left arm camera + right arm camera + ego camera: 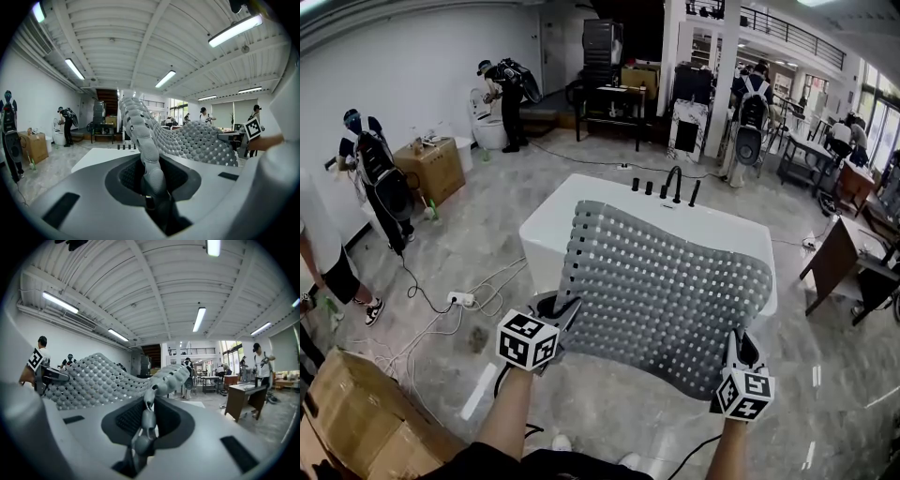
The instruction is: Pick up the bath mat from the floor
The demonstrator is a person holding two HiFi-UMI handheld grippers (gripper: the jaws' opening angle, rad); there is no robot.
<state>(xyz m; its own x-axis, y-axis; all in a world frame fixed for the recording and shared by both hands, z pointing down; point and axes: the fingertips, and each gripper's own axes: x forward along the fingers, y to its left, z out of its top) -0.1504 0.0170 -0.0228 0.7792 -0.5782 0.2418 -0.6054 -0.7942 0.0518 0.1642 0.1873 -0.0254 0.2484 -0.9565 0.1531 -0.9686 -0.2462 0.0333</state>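
Note:
The grey bath mat (661, 286), covered in round bumps and small holes, hangs spread out in the air between both grippers, above the white bathtub (548, 220). My left gripper (555, 314) is shut on the mat's near left corner. The right gripper (739, 354) is shut on the near right corner. In the left gripper view the mat's edge (149, 161) runs up out of the closed jaws and curves off to the right. The right gripper view shows the mat (93, 376) pinched at its edge (146, 420) and sagging away to the left.
The bathtub carries black taps (673, 187) on its far rim. A power strip (461, 299) and white cables lie on the floor at the left. A cardboard box (356, 422) sits at the lower left. A wooden desk (848, 267) stands at the right. Several people work farther back.

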